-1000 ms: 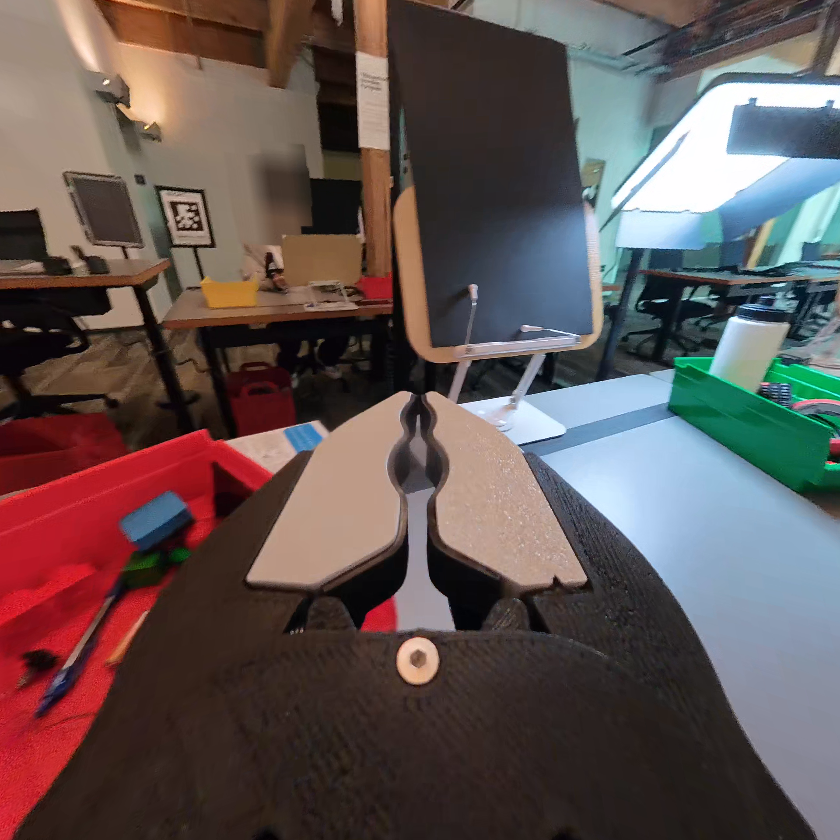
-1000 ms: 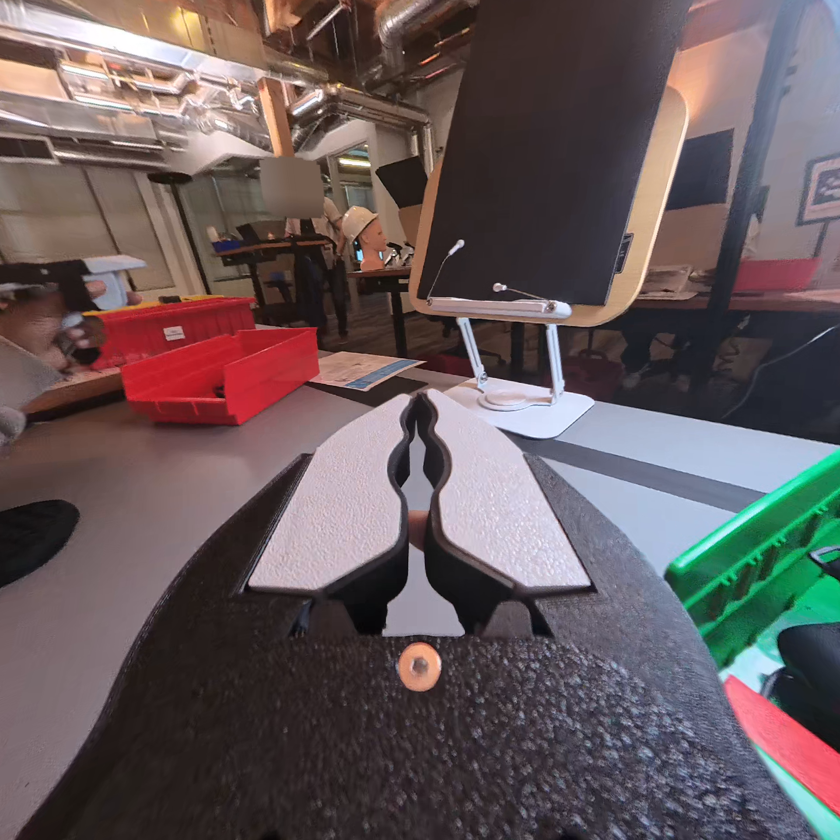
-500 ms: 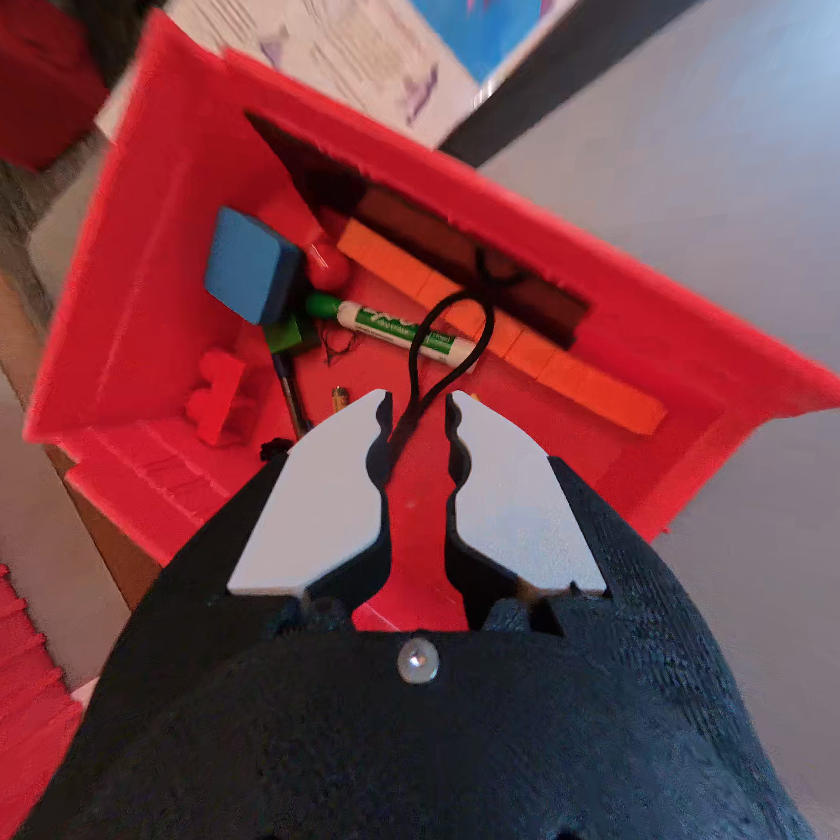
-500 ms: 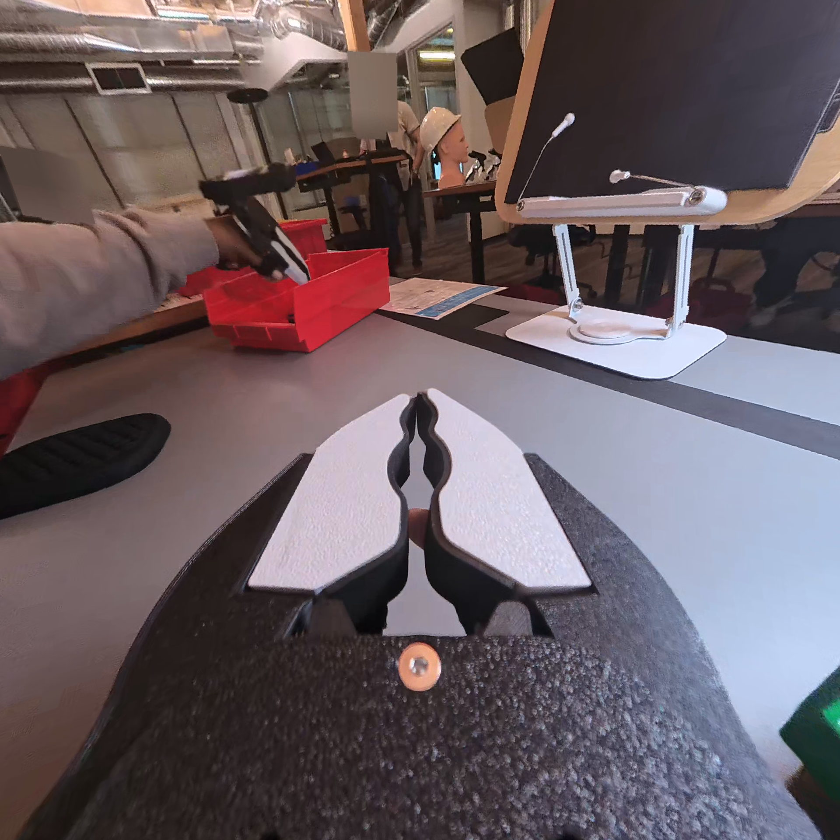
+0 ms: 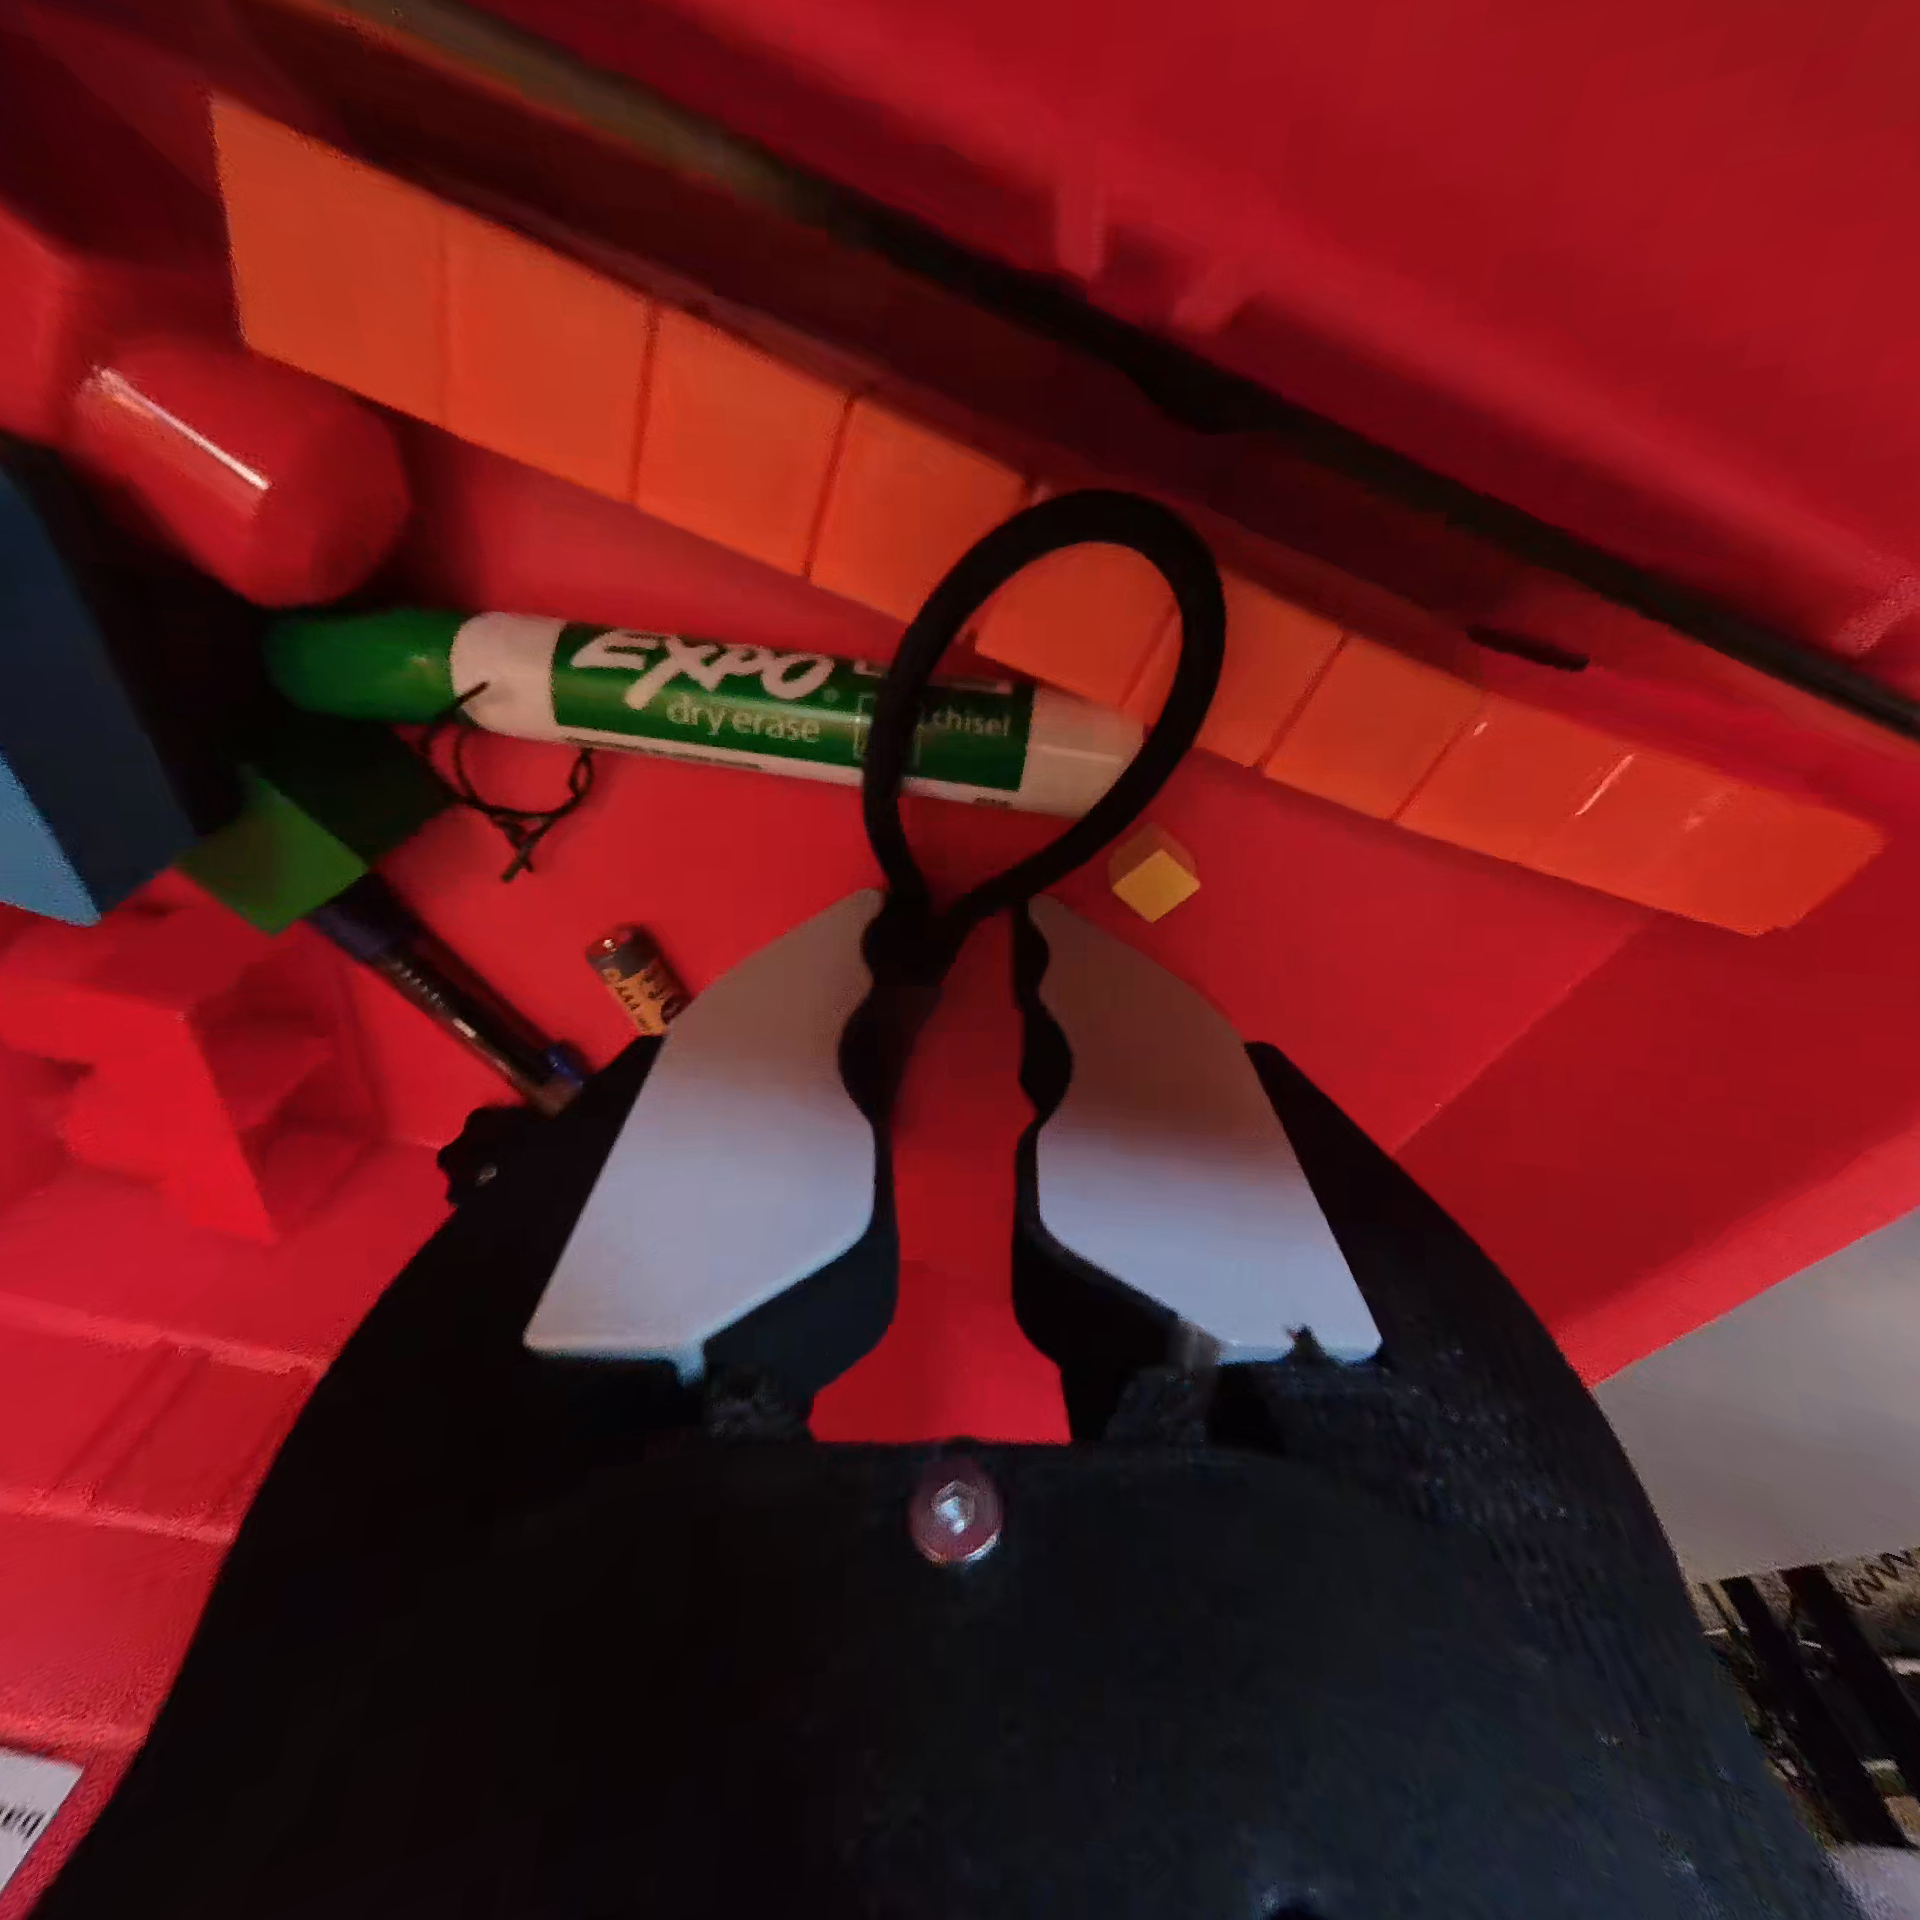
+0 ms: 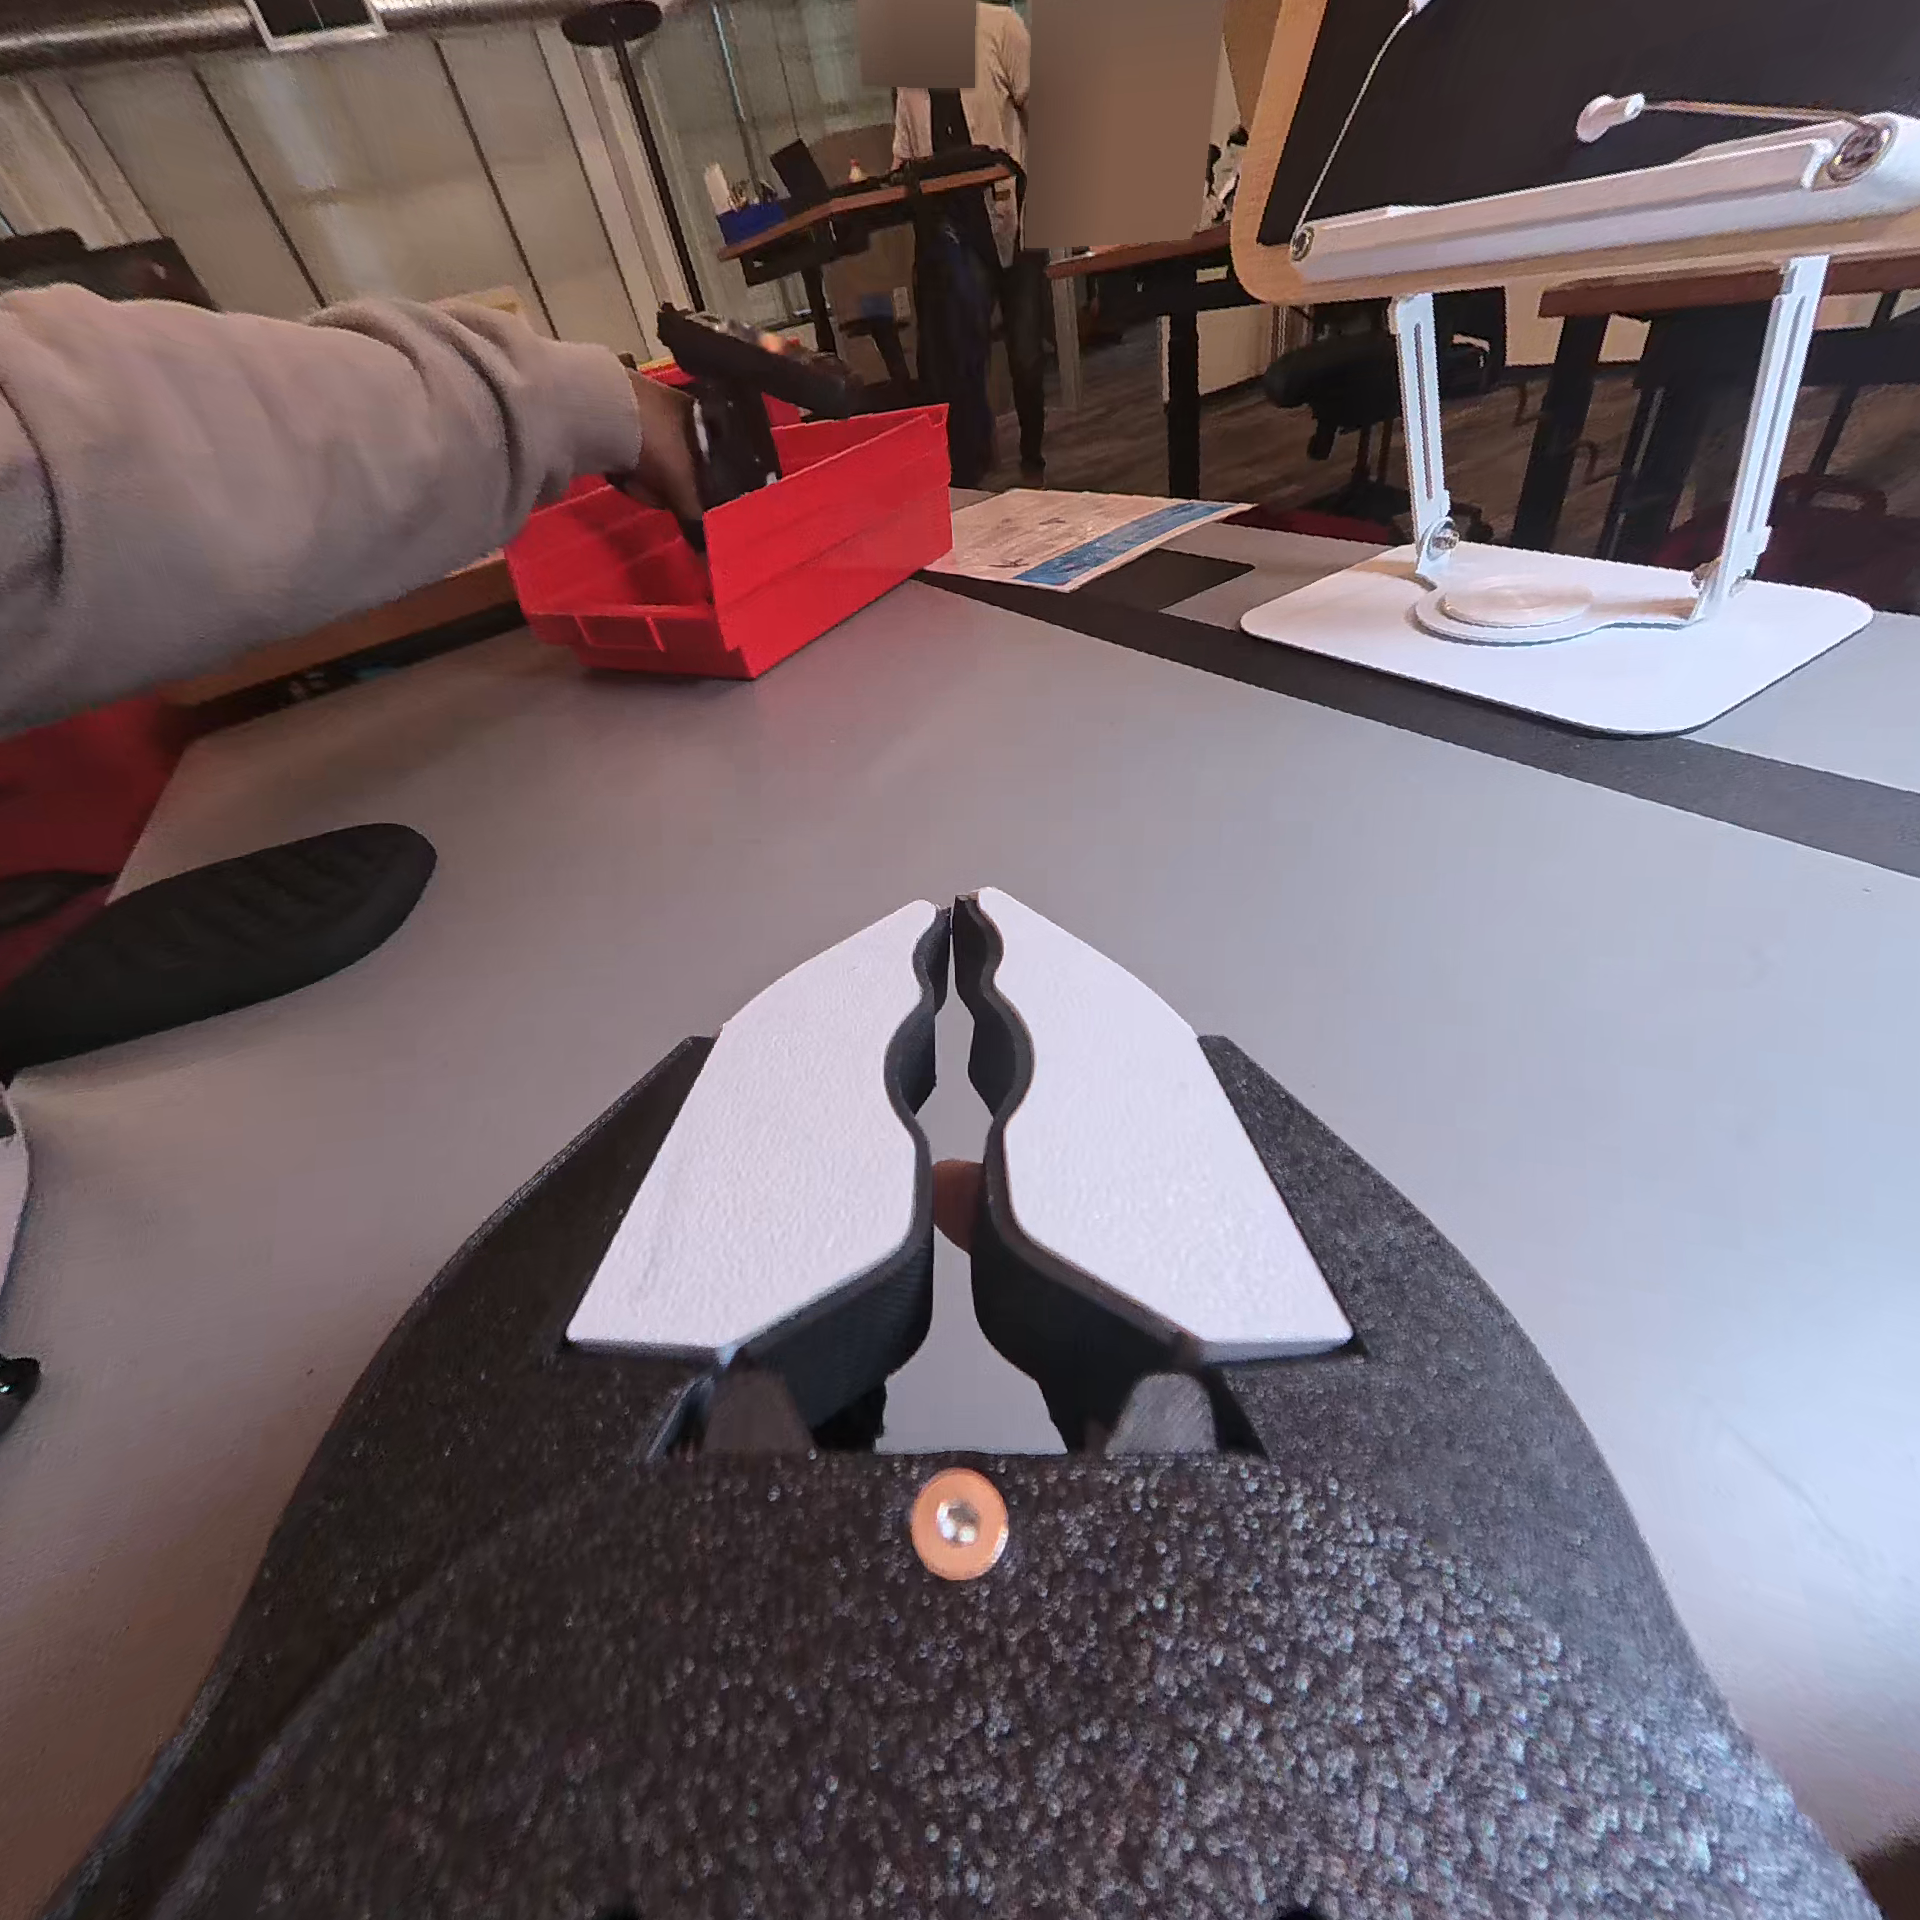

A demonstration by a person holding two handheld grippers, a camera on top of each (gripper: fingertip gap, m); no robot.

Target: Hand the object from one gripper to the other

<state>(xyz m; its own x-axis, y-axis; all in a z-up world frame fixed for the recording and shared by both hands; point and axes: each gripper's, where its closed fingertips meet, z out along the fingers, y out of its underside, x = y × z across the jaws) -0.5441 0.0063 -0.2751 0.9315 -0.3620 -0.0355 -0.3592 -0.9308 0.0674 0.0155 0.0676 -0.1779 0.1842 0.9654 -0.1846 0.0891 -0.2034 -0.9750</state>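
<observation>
target: black loop (image 5: 1039, 717) in red bin (image 5: 1558, 260), near end between my left claw (image 5: 951, 914) tips, across green marker (image 5: 727, 696)
axis: runs straight ahead from claw
left claw: released, nothing pinched
right claw (image 6: 954, 906): clenched, empty, over surface (image 6: 1455, 1039), well apart
nearer: left

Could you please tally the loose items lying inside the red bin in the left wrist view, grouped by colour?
Inside the red plastic bin, as far as the view shows:
Orange: 1, the long segmented orange bar
Green: 2, the green dry-erase marker and the green block
Black: 1, the black elastic loop
Blue: 1, the blue block
Yellow: 1, the small yellow cube
Total: 6
</observation>
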